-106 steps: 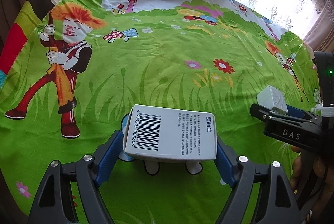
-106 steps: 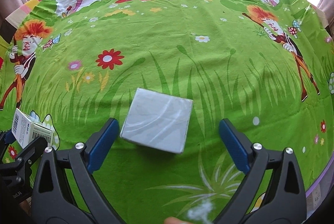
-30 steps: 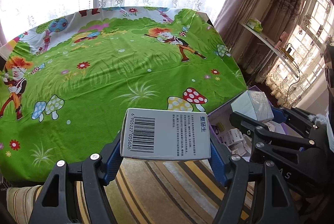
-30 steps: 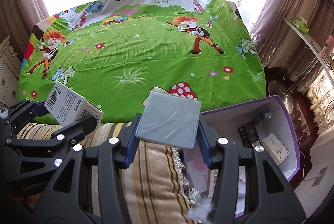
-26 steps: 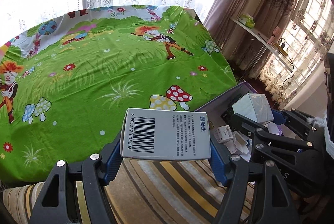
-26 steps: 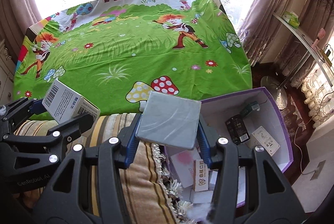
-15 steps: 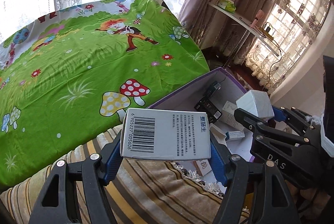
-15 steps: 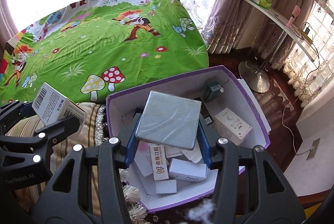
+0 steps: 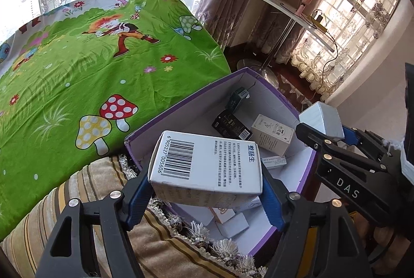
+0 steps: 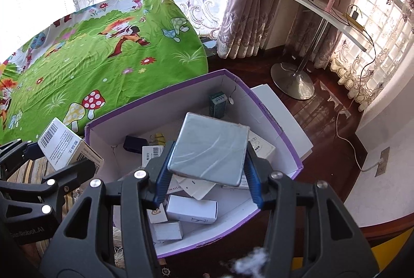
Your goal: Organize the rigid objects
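Curtained windows (image 10: 248, 6) line the far wall of the room, above a dark wood floor (image 10: 323, 127). Next in size is the counter (image 9: 77, 76), covered by a green cartoon cloth printed with mushrooms and figures. A striped, fringed cushion (image 9: 85, 190) lies below its near edge.

Beside the counter stands an open cardboard bin (image 10: 279, 127) with purple outer walls and a white interior. It holds several small cartons lying loose, among them a dark box (image 9: 231, 125) and a cream box (image 9: 271, 135) near the far end, and a long white box (image 10: 191, 209) at the near end.

Left tool (image 9: 207, 184): jaws closed against the two short ends of a white carton (image 9: 207, 164), barcode face up, held level above the near left corner of the bin.

Right tool (image 10: 207, 164): jaws closed against opposite sides of a grey square box (image 10: 209, 148), carried flat face up over the middle of the bin, clear of the cartons beneath. The left wrist view shows this box above the bin's right wall.
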### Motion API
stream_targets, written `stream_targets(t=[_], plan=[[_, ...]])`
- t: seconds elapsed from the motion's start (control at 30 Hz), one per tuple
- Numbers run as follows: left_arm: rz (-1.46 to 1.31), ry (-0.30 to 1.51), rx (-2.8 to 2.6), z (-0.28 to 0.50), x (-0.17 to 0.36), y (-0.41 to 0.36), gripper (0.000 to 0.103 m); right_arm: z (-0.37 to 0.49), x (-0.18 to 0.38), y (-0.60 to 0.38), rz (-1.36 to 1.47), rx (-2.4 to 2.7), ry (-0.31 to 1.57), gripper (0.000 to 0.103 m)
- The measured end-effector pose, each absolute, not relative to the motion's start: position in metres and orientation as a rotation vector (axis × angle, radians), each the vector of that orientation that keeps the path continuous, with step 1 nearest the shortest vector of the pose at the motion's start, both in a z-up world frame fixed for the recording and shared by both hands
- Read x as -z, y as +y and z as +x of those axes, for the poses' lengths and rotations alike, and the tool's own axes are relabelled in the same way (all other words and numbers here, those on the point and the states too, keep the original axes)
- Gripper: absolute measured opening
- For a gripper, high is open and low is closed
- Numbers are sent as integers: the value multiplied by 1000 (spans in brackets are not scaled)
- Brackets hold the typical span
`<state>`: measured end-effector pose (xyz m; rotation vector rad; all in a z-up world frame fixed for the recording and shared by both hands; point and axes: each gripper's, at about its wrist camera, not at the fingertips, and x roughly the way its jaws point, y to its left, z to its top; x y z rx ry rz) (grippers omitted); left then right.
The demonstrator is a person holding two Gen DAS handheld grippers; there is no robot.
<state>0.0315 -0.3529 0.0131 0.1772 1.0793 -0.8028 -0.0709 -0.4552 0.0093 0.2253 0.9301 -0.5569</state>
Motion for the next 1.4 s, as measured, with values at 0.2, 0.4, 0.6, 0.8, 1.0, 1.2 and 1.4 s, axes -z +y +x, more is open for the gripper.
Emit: stream_targets(t=[0.2,0.4,0.6,0.8,1.0,1.2,1.4], plan=[[167,1124,810,31,-8,-353,78,-77,-8,-460,239,568,931,61],[188,1123,827,12,-13,-349,90,-85,-12,-458,238,568,928,61],[177,1114,824,-4,-16,-341,96,-101,-12,-453,228,580,934,61],[183,1085,809,-5,-19,-340,96,-112,-8,-453,243,595,942,61],[197,1068,803,-6,-20,-342,96,-112,-7,-455,245,597,939,61],[198,1067,802,-6,-20,-342,96,-112,-6,-454,243,594,941,61],[195,1070,800,-6,-20,-342,96,-113,-6,-455,243,595,940,62]])
